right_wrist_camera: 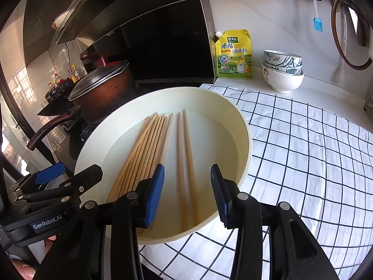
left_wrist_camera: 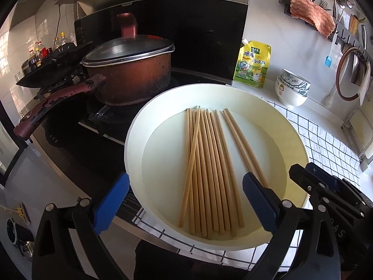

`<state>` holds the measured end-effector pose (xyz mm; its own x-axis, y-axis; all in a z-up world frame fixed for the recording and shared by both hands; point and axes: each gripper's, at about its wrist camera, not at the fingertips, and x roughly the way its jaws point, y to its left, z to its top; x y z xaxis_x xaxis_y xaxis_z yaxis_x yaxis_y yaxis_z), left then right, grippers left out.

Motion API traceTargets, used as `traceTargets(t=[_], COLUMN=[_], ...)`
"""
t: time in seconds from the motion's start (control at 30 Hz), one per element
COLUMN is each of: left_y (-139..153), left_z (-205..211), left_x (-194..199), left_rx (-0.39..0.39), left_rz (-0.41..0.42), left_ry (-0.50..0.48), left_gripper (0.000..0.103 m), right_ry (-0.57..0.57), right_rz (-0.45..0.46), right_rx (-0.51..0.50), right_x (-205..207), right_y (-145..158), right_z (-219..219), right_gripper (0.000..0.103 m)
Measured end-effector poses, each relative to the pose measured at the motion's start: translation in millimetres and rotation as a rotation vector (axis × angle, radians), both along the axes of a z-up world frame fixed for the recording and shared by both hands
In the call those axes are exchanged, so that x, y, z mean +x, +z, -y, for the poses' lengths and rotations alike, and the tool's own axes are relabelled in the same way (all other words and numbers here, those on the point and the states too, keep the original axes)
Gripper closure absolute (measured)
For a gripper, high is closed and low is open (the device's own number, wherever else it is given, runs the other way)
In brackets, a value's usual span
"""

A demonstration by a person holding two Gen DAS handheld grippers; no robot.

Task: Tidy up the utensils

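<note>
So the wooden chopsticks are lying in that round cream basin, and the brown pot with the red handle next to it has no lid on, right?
Not quite. The wooden chopsticks do lie in the round cream basin, but the brown pot with the red handle is covered: a metal-rimmed lid sits on it. The left wrist view shows this best.

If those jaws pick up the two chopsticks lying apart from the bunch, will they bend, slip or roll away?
The two separate chopsticks look like stiff wood, so probably no bending. They are thin and smooth, so one might slip sideways from a loose grip. Their rounded tips suggest they may roll a little on the basin floor if nudged.
</note>
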<state>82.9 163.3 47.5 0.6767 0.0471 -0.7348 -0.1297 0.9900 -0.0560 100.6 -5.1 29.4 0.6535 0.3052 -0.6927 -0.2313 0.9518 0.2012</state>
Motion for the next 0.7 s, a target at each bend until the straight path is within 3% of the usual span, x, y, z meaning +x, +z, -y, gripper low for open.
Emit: traceTargets(t=[0.7], left_y=[3.6], left_z=[3.3], left_x=[-2.4], left_rx=[0.017], left_rz=[0.007], left_ry=[0.007], left_gripper=[0.006], right_ry=[-0.018], right_rz=[0.010], right_rx=[0.000], right_x=[-4.1], right_y=[3.5], right_z=[4.9], right_gripper=[0.054])
